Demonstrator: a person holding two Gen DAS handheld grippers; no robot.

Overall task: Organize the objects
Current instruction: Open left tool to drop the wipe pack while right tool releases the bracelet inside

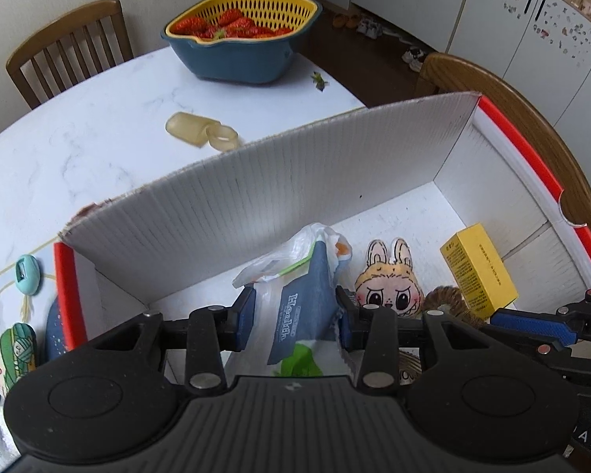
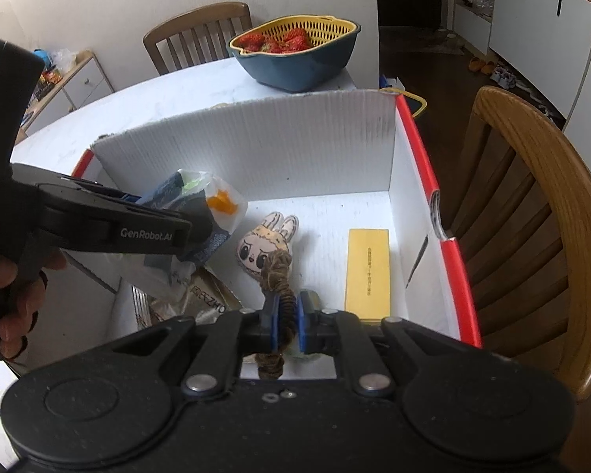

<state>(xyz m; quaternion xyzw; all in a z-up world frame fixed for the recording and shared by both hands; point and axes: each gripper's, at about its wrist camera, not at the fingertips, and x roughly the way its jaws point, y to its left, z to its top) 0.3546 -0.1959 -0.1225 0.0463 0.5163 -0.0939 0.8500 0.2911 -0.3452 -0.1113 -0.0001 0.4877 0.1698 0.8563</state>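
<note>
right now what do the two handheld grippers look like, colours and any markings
Both are matte black plastic. The left gripper and right gripper each have blue pads on their fingers, silver pivot rivets on scissor-like links, and two round discs on a ribbed body. In the right wrist view, the left gripper's side reads "GenRobot.AI" in white. No sleeve shows.

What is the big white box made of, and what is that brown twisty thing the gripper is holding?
The box looks like corrugated plastic or cardboard board: its matte white walls show fine parallel ribs, and its rim is red. The brown twisty thing in the right gripper looks like rough twine or jute rope, knotted: you can see fuzzy, twisted strands. I can't be sure of either just by looking.
</note>
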